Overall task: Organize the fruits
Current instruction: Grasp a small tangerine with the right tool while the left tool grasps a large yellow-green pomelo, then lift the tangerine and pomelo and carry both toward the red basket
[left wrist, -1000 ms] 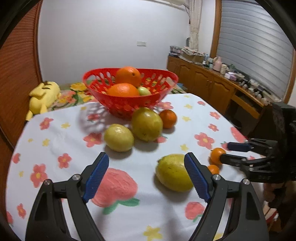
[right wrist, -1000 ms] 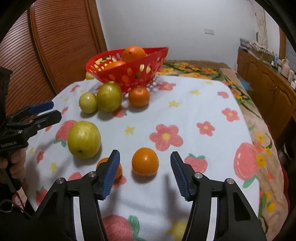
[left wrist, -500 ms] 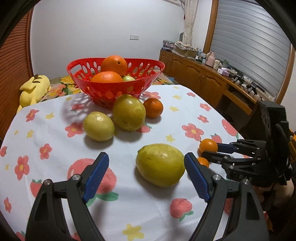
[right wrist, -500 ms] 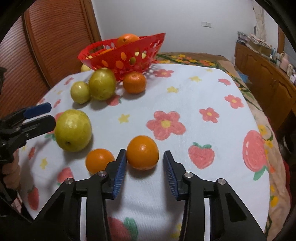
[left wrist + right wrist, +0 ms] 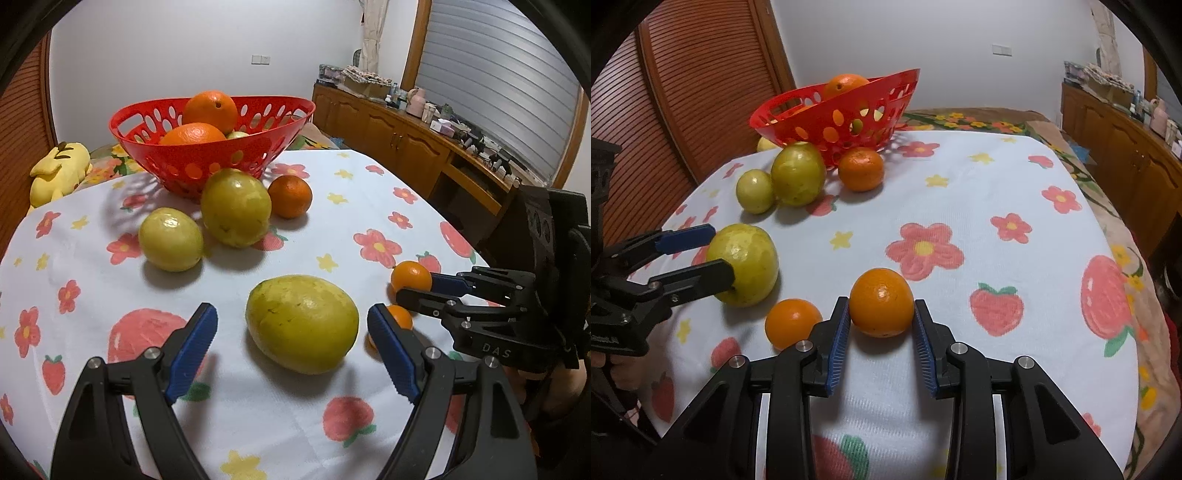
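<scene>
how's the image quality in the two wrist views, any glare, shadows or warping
Left wrist view: sharp up close, soft shadows beside the large yellow-green fruit and under the red basket, small glare on the smaller yellow fruit, dark fisheye corners. Right wrist view: sharp too, a highlight on the gripped orange, the wooden door bowed by the lens.
</scene>
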A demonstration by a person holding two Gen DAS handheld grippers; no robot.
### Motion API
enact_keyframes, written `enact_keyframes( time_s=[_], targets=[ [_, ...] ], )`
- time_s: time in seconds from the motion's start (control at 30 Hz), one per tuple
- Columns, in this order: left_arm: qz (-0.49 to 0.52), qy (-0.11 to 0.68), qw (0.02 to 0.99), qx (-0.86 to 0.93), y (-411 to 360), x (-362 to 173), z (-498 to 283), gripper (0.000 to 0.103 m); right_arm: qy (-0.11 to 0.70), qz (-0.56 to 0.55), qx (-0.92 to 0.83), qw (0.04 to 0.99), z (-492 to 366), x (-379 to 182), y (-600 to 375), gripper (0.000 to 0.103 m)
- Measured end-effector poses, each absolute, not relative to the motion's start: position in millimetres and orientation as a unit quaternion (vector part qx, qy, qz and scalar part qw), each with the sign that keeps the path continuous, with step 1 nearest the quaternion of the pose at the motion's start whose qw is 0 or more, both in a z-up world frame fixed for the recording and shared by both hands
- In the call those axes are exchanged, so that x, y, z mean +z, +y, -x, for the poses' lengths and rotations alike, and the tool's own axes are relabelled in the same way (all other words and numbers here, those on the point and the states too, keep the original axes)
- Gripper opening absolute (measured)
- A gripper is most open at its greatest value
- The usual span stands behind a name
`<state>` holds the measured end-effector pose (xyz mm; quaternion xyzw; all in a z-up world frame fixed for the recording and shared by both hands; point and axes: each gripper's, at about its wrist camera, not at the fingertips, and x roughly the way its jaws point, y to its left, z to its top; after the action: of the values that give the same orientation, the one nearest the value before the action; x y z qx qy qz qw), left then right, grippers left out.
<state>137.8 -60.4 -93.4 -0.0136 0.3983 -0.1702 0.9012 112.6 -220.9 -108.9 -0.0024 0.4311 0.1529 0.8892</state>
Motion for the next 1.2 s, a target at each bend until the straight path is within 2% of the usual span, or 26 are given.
enact_keyframes(
  time_s=[0.4, 0.63, 1.2],
  targets=[
    [0.012, 0.420, 0.890, -0.179, -64.2, -104.7, -143.0, 0.084, 0.427, 0.004, 0.151, 0.892, -111.4, -109.8, -219.8, 0.033],
    [0.020, 0.418, 0.888, -0.190, -62.8, -106.6, -142.5, 0.069, 0.427, 0.006, 0.152, 0.892, -111.9, -110.3, -218.9, 0.033],
    [0.027, 0.398, 0.903, -0.163, -39.5, -94.2, -139.7, 0.067, 0.428, 0.005, 0.158, 0.890, -111.8, -110.9, -219.0, 0.033]
  ],
)
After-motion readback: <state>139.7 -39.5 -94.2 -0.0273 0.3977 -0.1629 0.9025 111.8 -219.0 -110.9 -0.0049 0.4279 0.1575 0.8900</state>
